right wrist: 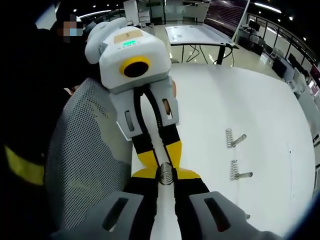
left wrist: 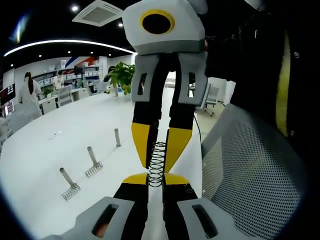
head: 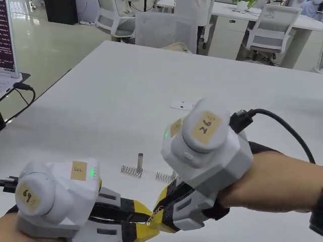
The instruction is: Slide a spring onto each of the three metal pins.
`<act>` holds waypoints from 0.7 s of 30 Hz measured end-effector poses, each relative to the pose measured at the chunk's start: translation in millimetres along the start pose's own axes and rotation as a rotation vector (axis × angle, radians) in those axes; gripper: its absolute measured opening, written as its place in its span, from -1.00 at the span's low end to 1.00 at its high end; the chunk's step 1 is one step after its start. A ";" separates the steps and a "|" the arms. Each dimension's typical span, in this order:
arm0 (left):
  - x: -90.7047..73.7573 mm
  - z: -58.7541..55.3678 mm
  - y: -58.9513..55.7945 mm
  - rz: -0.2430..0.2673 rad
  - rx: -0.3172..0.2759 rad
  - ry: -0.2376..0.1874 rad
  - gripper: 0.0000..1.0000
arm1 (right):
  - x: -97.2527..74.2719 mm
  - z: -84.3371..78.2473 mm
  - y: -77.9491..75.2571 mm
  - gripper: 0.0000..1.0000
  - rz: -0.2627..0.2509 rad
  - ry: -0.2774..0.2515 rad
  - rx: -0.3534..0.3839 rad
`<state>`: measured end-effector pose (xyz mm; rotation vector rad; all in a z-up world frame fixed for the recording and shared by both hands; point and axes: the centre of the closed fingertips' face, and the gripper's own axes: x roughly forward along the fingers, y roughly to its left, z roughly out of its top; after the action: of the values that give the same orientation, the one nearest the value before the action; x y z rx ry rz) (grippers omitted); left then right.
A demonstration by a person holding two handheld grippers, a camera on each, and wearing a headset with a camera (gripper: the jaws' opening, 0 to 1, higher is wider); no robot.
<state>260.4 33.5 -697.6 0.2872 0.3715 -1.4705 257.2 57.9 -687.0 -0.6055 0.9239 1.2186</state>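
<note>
A small steel spring (head: 154,215) hangs between the yellow tips of my two grippers, low over the table's near edge. My left gripper (head: 145,223) is shut on one end of the spring (left wrist: 157,165), and my right gripper (head: 160,210) is shut on the other end (right wrist: 166,174). In the left gripper view the right gripper (left wrist: 161,149) reaches down from above. Three upright pins stand on the table: a bare one (left wrist: 118,137) and two (left wrist: 91,156) (left wrist: 65,176) with a spring at the base. The right gripper body hides part of the pin row in the head view.
The white table (head: 126,91) stretches far ahead, with a small white card (head: 182,105) on it. A grey mesh chair back (left wrist: 250,165) sits close behind the grippers. Office chairs (head: 166,27) stand past the far edge. A black cable (head: 282,123) trails from the right gripper.
</note>
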 end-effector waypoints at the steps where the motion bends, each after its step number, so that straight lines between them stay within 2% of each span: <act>1: 0.2 -0.2 0.0 0.000 -0.003 -0.001 -0.96 | 0.1 -0.2 -0.3 -0.83 0.001 0.000 0.000; 6: 0.6 0.5 0.1 0.003 0.001 -0.004 -0.96 | -0.7 -0.2 -0.5 -0.83 0.004 0.004 0.004; 11: 0.5 4.1 1.9 0.017 0.037 -0.021 -0.94 | -3.9 0.3 -2.0 -0.84 -0.002 0.013 0.003; 15: -0.2 5.7 3.4 0.020 0.033 -0.030 -0.93 | -6.2 2.1 -3.2 -0.84 -0.004 0.014 0.004; 21: -1.2 1.7 7.9 0.039 0.031 -0.015 -0.72 | -8.5 3.3 -7.1 -0.84 -0.018 0.009 0.010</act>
<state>268.3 34.5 -695.9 0.3061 0.3296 -1.4407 264.4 54.4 -678.6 -0.6104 0.9301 1.1955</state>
